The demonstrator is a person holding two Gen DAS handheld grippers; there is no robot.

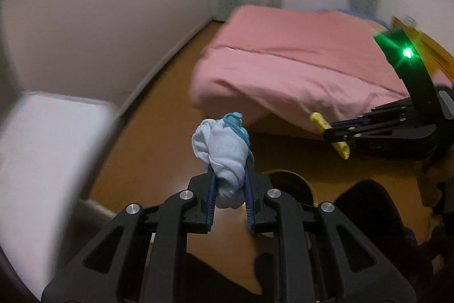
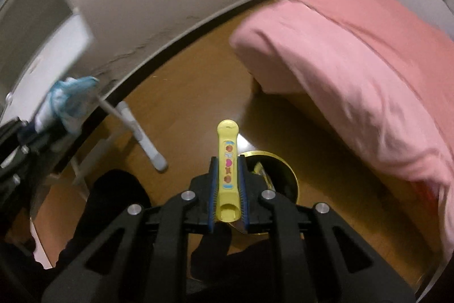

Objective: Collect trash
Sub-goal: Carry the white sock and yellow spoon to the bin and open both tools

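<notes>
My left gripper (image 1: 230, 175) is shut on a crumpled pale-blue cloth (image 1: 225, 152) with a blue hem, held above the wooden floor. My right gripper (image 2: 229, 175) is shut on a yellow plastic stick (image 2: 227, 158) printed with small hearts and shapes. A round gold-rimmed bin (image 2: 279, 161) stands on the floor just below and right of the right gripper; its rim (image 1: 286, 173) also shows behind the left fingers. In the left wrist view the right gripper (image 1: 339, 132) holds the yellow stick (image 1: 320, 121) at the right. In the right wrist view the left gripper with the cloth (image 2: 68, 98) is at the far left, blurred.
A pink-covered bed (image 1: 298, 67) fills the right side, beside a pale wall (image 1: 99, 19). A white box-like object (image 1: 42, 161) sits at left. White tubular legs (image 2: 142, 132) stand on the floor. The person's dark-clothed legs (image 2: 113, 203) are below.
</notes>
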